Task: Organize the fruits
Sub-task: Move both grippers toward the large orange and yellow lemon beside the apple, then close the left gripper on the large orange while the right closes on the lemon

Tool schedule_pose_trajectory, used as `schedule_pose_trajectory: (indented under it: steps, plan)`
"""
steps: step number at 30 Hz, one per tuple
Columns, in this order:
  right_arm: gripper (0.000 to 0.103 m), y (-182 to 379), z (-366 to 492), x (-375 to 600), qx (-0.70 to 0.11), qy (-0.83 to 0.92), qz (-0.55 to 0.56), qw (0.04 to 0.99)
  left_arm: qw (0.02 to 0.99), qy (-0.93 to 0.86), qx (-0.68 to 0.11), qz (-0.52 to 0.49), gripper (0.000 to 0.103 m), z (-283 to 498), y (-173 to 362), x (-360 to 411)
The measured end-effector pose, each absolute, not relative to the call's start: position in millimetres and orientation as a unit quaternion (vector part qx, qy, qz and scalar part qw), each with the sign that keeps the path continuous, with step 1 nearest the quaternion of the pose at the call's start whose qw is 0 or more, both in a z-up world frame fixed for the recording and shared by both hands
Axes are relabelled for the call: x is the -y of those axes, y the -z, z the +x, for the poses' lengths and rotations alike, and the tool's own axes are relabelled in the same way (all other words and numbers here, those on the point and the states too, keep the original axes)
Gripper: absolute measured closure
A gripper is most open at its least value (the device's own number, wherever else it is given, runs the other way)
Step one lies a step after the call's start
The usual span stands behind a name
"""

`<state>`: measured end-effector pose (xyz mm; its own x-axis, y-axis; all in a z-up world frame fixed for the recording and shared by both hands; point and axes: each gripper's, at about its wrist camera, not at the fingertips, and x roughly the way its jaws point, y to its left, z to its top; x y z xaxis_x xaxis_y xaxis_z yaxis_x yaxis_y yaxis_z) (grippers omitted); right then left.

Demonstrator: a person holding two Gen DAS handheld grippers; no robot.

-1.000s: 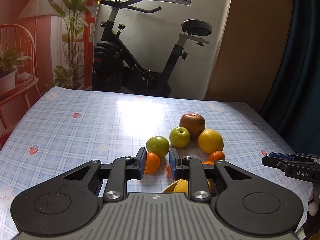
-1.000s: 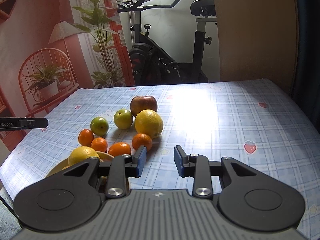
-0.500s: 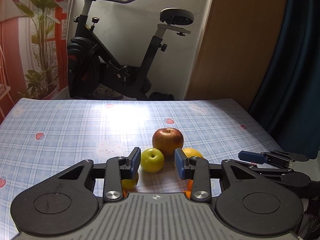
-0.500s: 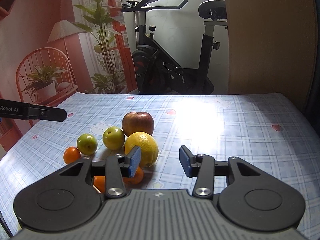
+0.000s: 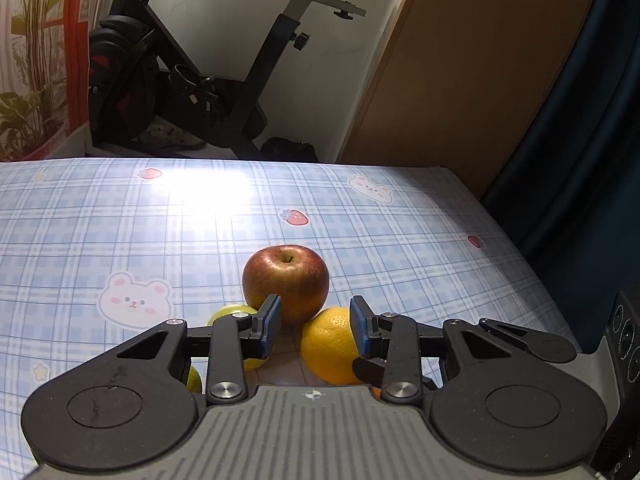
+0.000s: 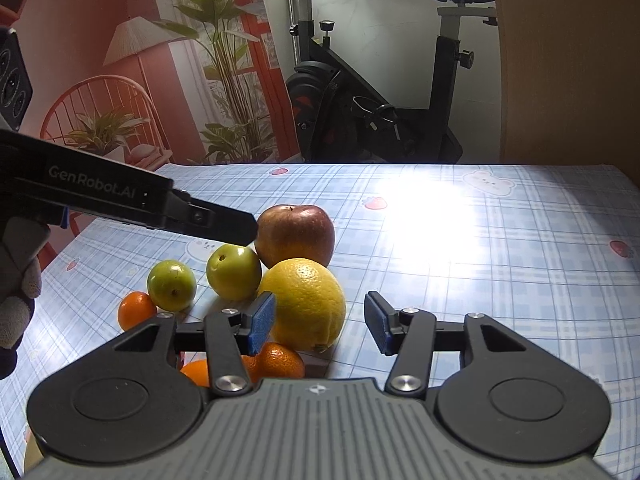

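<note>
A red apple [image 5: 285, 281] sits on the blue checked tablecloth, also seen in the right wrist view [image 6: 295, 235]. A large yellow orange [image 6: 305, 303] lies in front of it; it also shows in the left wrist view [image 5: 329, 345]. Two green fruits [image 6: 233, 271] [image 6: 172, 285] and small tangerines [image 6: 136, 310] [image 6: 280, 361] lie beside them. My left gripper [image 5: 314, 325] is open just short of the apple, above the green fruit and orange. My right gripper [image 6: 320, 322] is open, its left pad beside the orange.
The tablecloth [image 5: 120, 232] stretches far and left. An exercise bike [image 5: 192, 80] stands behind the table's far edge. A wooden panel and a dark curtain [image 5: 580, 120] are at the right. The left gripper's finger [image 6: 132, 204] reaches across the right wrist view, its tip by the apple.
Both grippers have moved forward toward the fruit pile. The left gripper now sits close to the apple, and its jaws have opened wider. The yellow bowl has left both views.
</note>
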<state>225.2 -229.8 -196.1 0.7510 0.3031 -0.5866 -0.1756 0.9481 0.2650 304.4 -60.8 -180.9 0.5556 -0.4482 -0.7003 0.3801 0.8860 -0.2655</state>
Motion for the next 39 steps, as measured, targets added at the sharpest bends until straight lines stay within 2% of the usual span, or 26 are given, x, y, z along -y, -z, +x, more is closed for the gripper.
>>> schedule_pose_trajectory:
  steps: [10, 15, 28, 39]
  plan:
    - [0.044, 206, 238, 226, -0.34, -0.144, 0.105, 0.923, 0.865, 0.252, -0.429, -0.058, 0.062, 315, 191, 73]
    - [0.044, 210, 242, 228, -0.348, -0.147, 0.112, 0.919, 0.856, 0.257, -0.443, -0.07, 0.053, 323, 197, 75]
    - [0.044, 218, 249, 230, -0.36, -0.156, 0.131, 0.911, 0.836, 0.258, -0.475, -0.097, 0.053, 336, 213, 75]
    - [0.045, 215, 244, 228, -0.353, -0.153, 0.127, 0.914, 0.836, 0.275, -0.466, -0.091, 0.054, 333, 210, 79]
